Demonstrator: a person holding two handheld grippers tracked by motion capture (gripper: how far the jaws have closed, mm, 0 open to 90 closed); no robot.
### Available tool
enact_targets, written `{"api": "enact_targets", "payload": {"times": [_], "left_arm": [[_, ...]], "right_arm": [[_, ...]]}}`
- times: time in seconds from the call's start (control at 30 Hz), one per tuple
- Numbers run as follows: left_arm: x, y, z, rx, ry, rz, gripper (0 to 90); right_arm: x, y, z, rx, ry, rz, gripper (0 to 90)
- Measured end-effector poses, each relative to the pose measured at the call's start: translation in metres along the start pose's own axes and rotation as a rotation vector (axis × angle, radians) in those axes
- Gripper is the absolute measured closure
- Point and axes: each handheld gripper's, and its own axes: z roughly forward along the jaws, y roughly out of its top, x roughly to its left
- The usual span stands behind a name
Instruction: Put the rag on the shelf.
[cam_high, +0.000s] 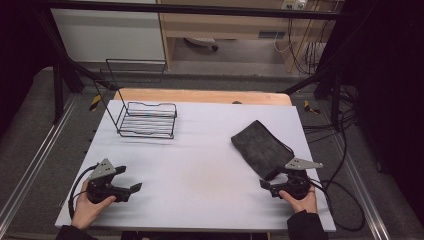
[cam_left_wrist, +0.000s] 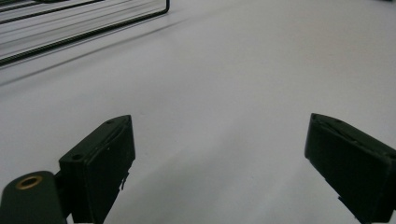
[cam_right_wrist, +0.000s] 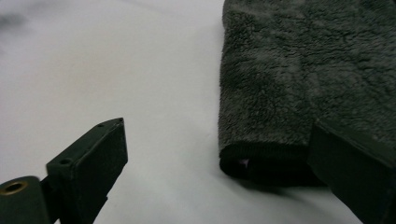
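Observation:
A folded dark grey towel (cam_high: 260, 146) lies flat on the right part of the white table (cam_high: 200, 165). My right gripper (cam_high: 272, 180) rests at the towel's near corner, held by a hand near the table's front right edge. In the right gripper view its jaws (cam_right_wrist: 217, 127) stand wide apart; the towel (cam_right_wrist: 299, 74) has its folded corner between them, close to the right jaw, and the pads do not press on it. My left gripper (cam_high: 128, 179) sits at the front left, open over bare table, with nothing between its jaws (cam_left_wrist: 219, 126).
A black wire rack (cam_high: 147, 120) stands at the back left of the table; its lower bars (cam_left_wrist: 70, 28) show ahead of the left gripper. Cables trail off the table's right side. Metal frame rails run along both sides.

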Motion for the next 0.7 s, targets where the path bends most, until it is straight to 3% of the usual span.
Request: {"api": "enact_targets", "payload": {"times": [0.1, 0.2, 0.3, 0.47, 0.7], "left_arm": [[0.001, 0.000, -0.001, -0.004, 0.011, -0.006, 8.6], [0.002, 0.000, -0.001, -0.002, 0.015, -0.010, 8.7], [0.002, 0.000, -0.001, 0.004, 0.019, -0.008, 9.0], [0.002, -0.001, 0.000, 0.013, 0.023, 0.001, 9.2], [0.001, -0.001, 0.001, 0.019, 0.025, 0.007, 9.5]], "right_arm": [[0.002, 0.009, 0.004, 0.018, -0.050, -0.022, 13.3], [0.002, 0.013, 0.007, 0.034, -0.063, -0.041, 17.6], [0.005, 0.018, 0.016, 0.077, -0.075, -0.090, 28.1], [0.004, 0.017, 0.026, 0.133, -0.105, -0.124, 45.5], [0.005, 0.011, 0.030, 0.150, -0.158, -0.168, 58.4]]}}
